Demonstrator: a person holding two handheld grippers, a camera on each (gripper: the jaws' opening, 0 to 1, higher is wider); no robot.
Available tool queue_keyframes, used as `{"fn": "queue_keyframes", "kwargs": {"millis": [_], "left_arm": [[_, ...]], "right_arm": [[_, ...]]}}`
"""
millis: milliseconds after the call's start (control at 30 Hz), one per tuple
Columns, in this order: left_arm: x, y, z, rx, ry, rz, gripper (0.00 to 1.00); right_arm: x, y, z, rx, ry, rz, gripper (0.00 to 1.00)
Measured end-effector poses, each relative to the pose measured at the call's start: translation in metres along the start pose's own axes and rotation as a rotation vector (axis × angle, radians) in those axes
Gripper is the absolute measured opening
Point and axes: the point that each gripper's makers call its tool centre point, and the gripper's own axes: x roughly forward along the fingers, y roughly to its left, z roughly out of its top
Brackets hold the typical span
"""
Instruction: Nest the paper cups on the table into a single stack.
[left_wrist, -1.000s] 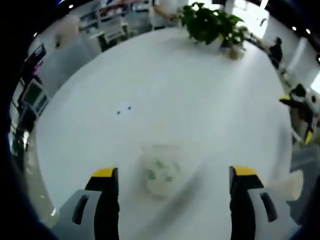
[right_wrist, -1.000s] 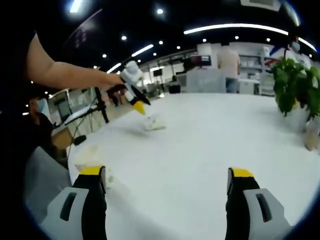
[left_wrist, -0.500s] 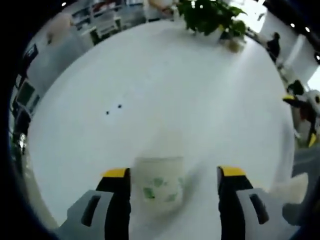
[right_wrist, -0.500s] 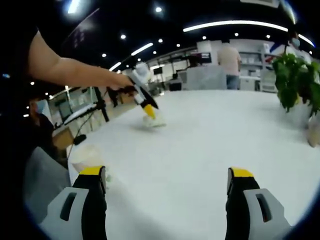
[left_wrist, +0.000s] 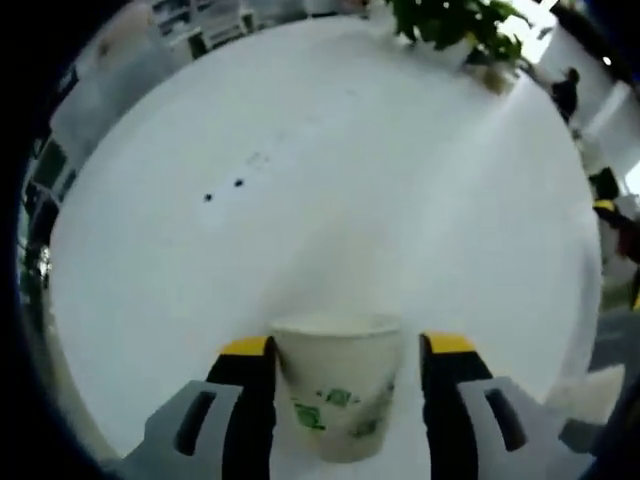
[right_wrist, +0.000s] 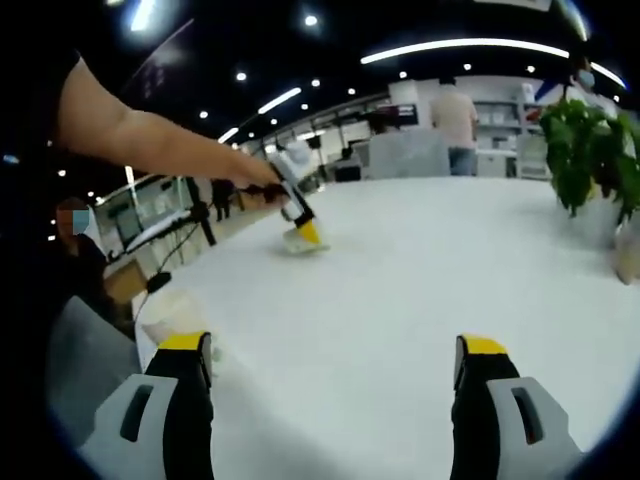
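A white paper cup (left_wrist: 342, 398) with green print is seen upright on the round white worktop (left_wrist: 330, 190), framed between the jaws of the left tool (left_wrist: 347, 348); whether the jaws are pressing its sides cannot be told. In the right gripper view, the same tool (right_wrist: 303, 232) is held down at the cup by a person's outstretched hand (right_wrist: 255, 180), while the right tool (right_wrist: 330, 348) is kept spread wide above bare worktop. A second cup (right_wrist: 172, 312) is seen near the worktop's edge, and a potted plant (right_wrist: 590, 160) at the far side.
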Motion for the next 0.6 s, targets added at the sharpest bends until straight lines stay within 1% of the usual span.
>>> {"fn": "queue_keyframes", "kwargs": {"millis": [133,333,500,600], "left_arm": [[0.0032,-0.0018,0.0004,-0.001,0.005,-0.011,0.48],[0.0013,-0.0055,0.0009,0.009,-0.003,-0.029,0.46],[-0.0010,-0.0027,0.0002,0.027,-0.011,-0.025,0.44],[-0.0047,-0.0011,0.0041,0.024,-0.039,-0.016,0.42]], "right_arm": [[-0.0019,-0.0018,0.0003,0.004,-0.004,-0.008,1.00],[-0.0040,-0.0030,-0.0014,0.009,-0.002,-0.015,1.00],[-0.0029,-0.0021,-0.0021,0.008,-0.002,-0.013,1.00],[-0.0032,-0.0004,-0.0011,0.008,-0.006,-0.013,1.00]]}}
